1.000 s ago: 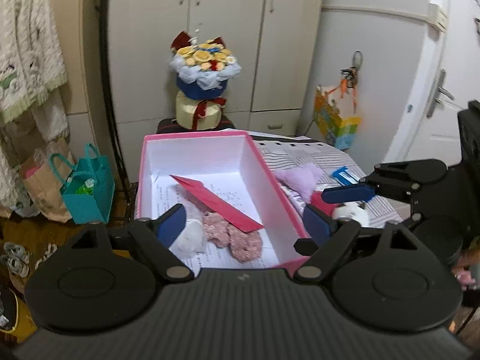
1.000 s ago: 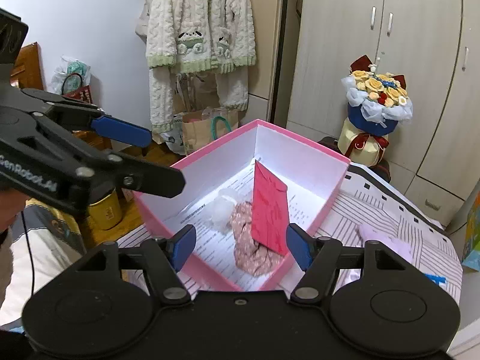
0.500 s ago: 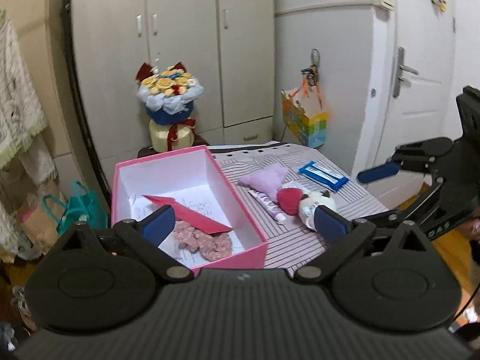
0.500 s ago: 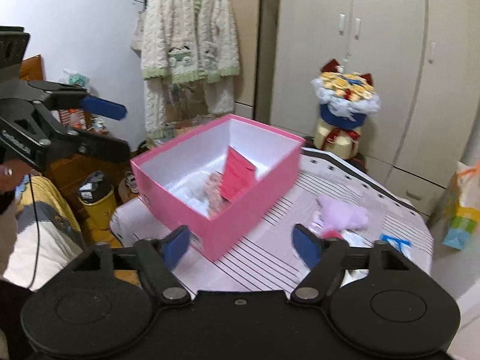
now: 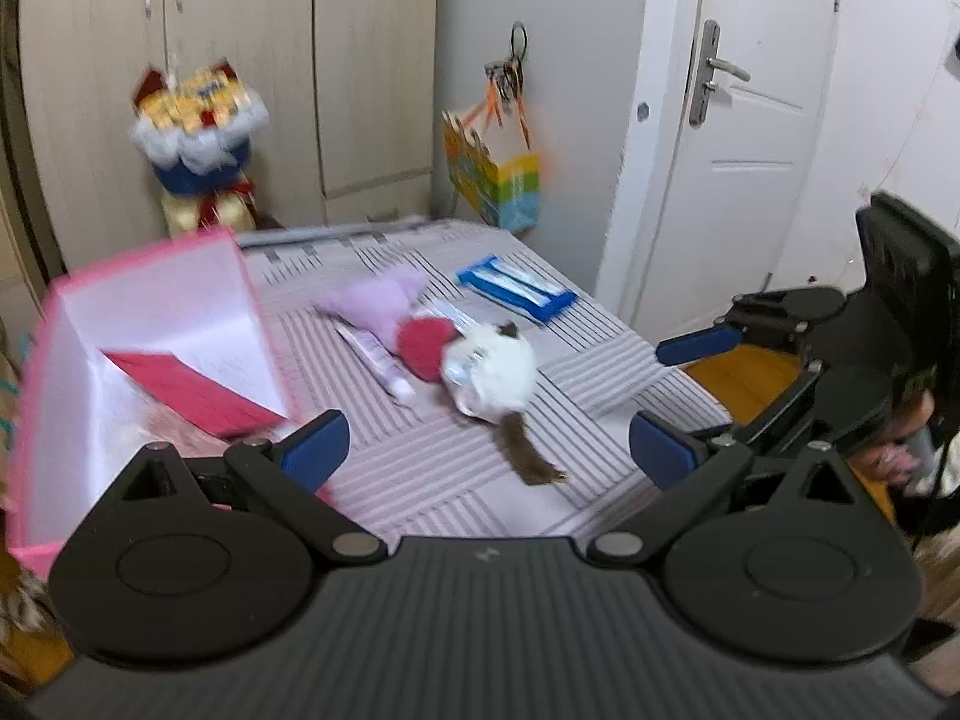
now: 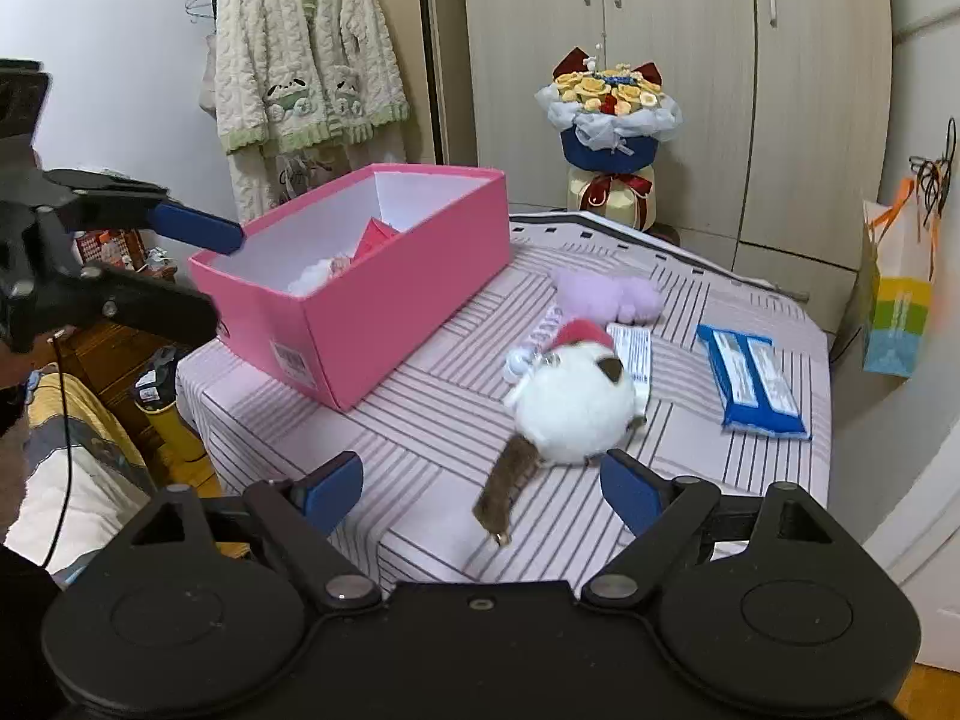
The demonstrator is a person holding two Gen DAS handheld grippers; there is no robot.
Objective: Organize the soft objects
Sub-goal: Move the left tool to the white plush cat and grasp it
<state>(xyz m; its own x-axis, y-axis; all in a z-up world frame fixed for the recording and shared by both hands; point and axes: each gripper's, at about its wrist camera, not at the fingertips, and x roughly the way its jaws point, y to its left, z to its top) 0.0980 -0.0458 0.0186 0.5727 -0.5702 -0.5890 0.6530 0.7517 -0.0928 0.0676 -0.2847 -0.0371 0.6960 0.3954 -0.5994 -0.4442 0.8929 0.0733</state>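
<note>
Our right gripper (image 6: pixel 480 489), jaws wide and empty, points at the white plush (image 6: pixel 573 414) lying just right of the pink box (image 6: pixel 384 300) on the table (image 6: pixel 420 438), tail toward us. Left gripper (image 5: pixel 486 447), equally wide and empty, sits farther back.
</note>
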